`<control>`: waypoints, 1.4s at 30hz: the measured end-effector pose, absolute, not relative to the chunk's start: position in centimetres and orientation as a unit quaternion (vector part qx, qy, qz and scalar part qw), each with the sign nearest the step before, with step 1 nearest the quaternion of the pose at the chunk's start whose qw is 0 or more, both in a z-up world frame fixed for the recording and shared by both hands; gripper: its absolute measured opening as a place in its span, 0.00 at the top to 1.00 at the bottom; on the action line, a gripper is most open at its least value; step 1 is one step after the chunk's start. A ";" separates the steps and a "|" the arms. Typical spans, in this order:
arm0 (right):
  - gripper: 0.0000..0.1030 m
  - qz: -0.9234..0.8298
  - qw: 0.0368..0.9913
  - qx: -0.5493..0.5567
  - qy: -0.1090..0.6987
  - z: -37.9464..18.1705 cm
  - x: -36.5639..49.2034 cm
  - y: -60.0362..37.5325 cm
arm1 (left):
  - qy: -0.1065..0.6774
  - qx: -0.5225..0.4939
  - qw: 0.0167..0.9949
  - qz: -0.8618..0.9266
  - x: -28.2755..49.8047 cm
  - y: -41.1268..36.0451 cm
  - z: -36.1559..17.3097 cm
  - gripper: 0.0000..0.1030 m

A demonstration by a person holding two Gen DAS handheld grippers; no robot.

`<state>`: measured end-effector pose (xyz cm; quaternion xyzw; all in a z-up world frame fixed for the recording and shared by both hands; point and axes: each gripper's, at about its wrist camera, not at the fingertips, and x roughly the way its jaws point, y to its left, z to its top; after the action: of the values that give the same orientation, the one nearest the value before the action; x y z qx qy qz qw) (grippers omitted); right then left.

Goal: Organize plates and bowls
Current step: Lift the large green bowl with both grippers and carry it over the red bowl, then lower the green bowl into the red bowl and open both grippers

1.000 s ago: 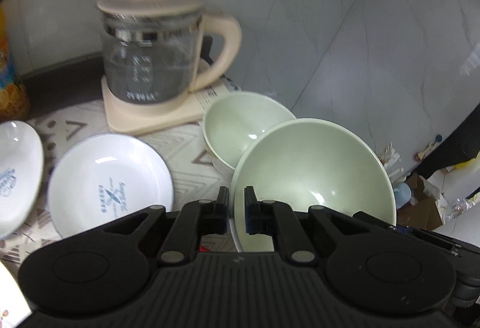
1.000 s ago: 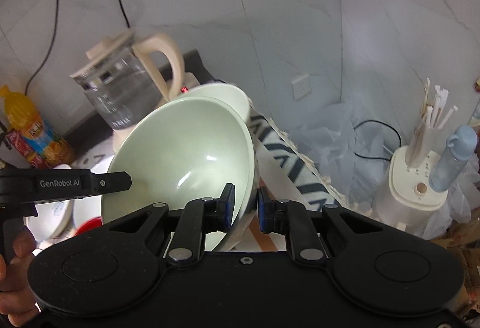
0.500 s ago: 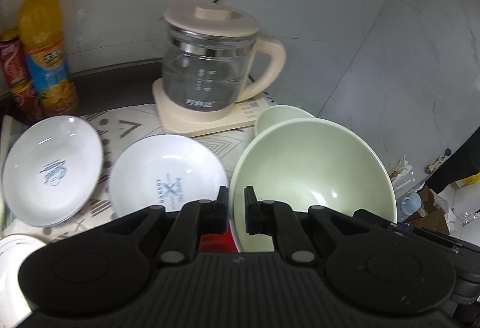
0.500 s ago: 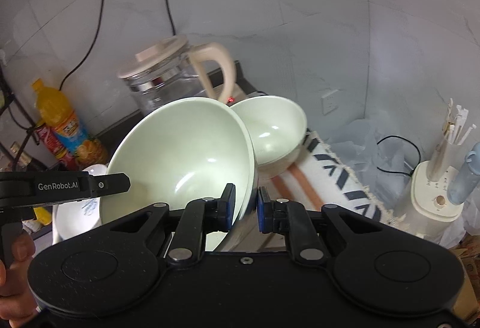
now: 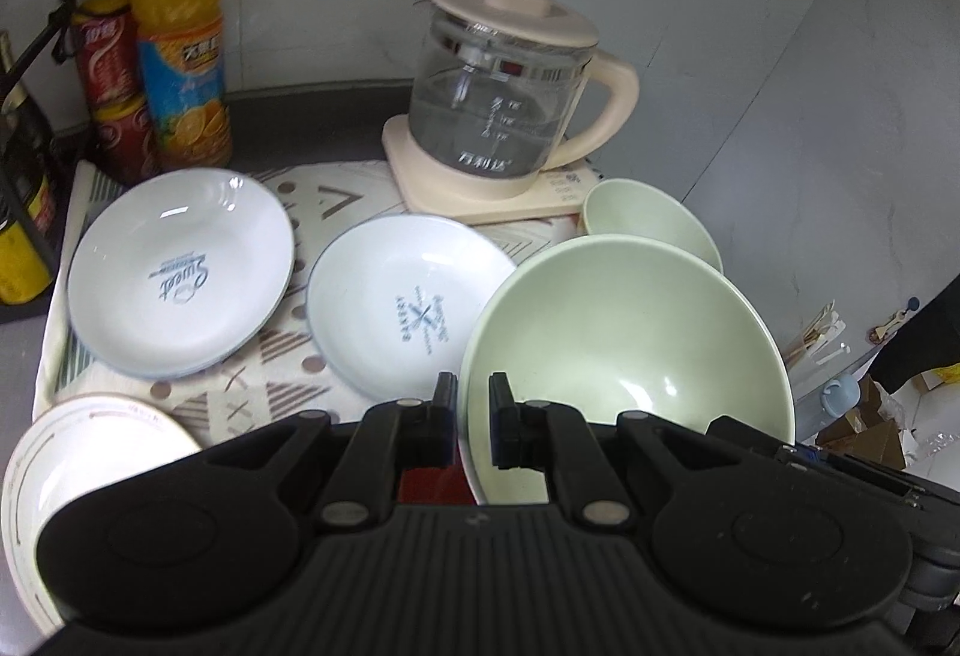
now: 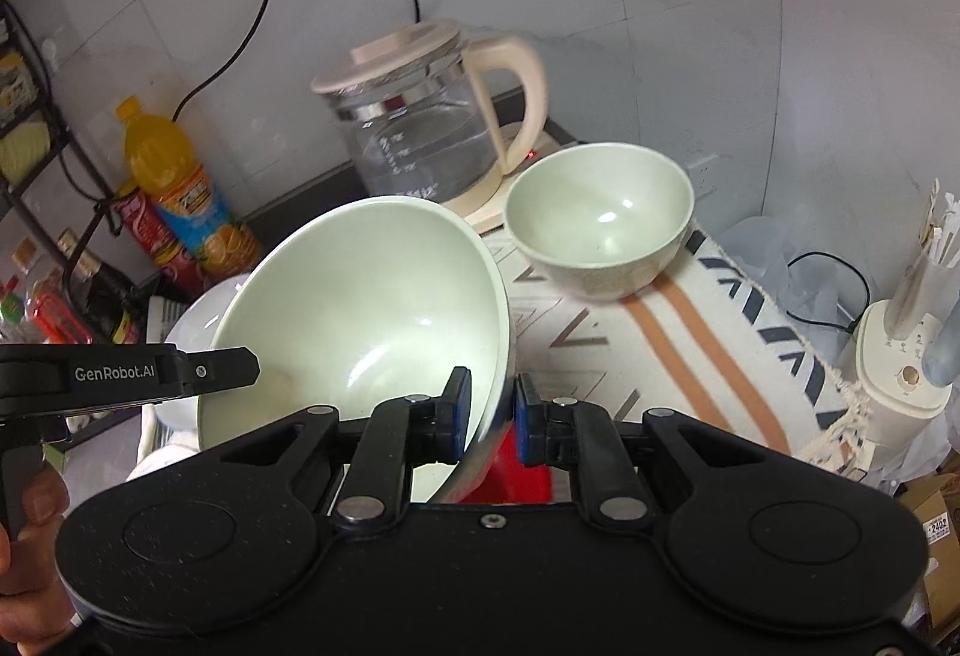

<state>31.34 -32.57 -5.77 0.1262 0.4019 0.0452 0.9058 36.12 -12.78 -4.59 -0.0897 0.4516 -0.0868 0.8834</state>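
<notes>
Patterned cloth [image 6: 654, 356] lies bare beside the small green bowl [image 6: 600, 218]; both the left gripper [image 5: 470, 410] and right gripper [image 6: 489, 410] clench opposite rims of the tilted, glossy, pale-green large bowl [image 5: 624, 350].

The glossy pale-green ceramic bowl [image 6: 372, 308] shines smooth, the patterned woven cloth mat [image 6: 660, 356] looks matt, the clear glass kettle [image 5: 498, 116] glints
</notes>
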 end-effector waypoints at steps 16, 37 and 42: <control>0.86 0.048 0.892 0.105 0.438 -8.2 29.7 -30.6 | 0.493 -0.090 0.862 -0.068 34.5 -11.6 -8.1 0.92; 0.88 0.035 0.883 0.089 0.460 -10.8 30.5 -30.9 | 0.521 -0.079 0.848 -0.063 35.6 -13.0 -10.5 0.91; 0.89 0.034 0.884 0.082 0.460 -10.8 31.0 -30.8 | 0.522 -0.087 0.846 -0.058 35.7 -12.7 -9.8 0.88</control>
<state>31.00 -30.85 -10.81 0.0822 0.4597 0.0344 0.8836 35.68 -12.70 -9.81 -0.0872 0.5222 -0.0580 0.8464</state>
